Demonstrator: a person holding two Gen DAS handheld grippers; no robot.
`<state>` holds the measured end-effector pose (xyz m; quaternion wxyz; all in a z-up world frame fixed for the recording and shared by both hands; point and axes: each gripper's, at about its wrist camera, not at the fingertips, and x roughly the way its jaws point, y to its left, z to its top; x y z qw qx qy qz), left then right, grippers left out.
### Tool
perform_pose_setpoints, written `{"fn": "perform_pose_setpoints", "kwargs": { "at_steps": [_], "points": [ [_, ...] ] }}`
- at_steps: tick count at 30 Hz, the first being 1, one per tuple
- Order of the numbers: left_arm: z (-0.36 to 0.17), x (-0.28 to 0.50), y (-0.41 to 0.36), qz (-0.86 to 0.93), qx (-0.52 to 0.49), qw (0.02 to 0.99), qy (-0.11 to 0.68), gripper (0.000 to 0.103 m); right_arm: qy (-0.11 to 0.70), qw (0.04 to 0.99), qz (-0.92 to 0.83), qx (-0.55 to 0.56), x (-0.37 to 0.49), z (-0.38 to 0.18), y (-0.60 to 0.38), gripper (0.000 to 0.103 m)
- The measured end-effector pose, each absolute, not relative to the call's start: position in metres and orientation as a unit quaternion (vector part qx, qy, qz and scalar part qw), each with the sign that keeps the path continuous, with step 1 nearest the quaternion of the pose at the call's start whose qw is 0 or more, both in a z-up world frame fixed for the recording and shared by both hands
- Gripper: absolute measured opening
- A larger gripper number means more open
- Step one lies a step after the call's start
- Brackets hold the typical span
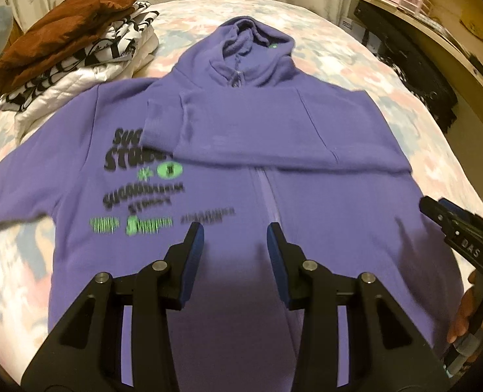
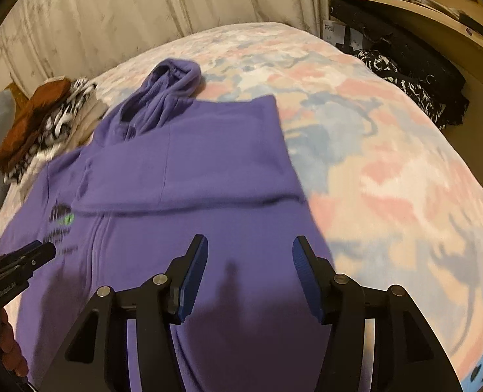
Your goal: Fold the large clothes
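Observation:
A purple zip hoodie (image 1: pixel 306 130) lies front up on the bed, hood (image 1: pixel 251 42) at the far end and black and green print on its left chest. One sleeve (image 1: pixel 241 137) is folded across the chest. My left gripper (image 1: pixel 234 228) hovers over the zipper at the lower front, open, with nothing between its blue pads. Over the hoodie's (image 2: pixel 192 163) right lower part my right gripper (image 2: pixel 249 241) is open wider, also empty. Each gripper shows at the edge of the other's view: the right gripper (image 1: pixel 432 207), the left gripper (image 2: pixel 43 250).
A stack of folded clothes (image 1: pixel 71 52), brown on top of black-and-white, sits at the bed's far left. The pastel patterned bedcover (image 2: pixel 388 163) spreads to the right. Dark clothes (image 2: pixel 414 91) and a wooden shelf (image 1: pixel 437 26) stand beyond the right edge. Curtains (image 2: pixel 143 6) hang behind.

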<state>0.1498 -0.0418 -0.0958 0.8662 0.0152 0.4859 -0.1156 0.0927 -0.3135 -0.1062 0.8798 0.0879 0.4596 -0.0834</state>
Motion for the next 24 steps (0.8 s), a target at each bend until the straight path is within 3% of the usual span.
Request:
{"fn": "perform_pose_setpoints", "kwargs": {
  "at_steps": [13, 24],
  "points": [
    [-0.071, 0.058, -0.005, -0.123, -0.003, 0.882, 0.455, 0.037, 0.440, 0.894, -0.048, 0.063, 0.017, -0.072, -0.237, 0.055],
    [-0.042, 0.038, 0.065, -0.093, -0.044, 0.896, 0.431, 0.038, 0.410, 0.912, 0.011, -0.006, -0.009, -0.031, -0.119, 0.061]
  ]
}}
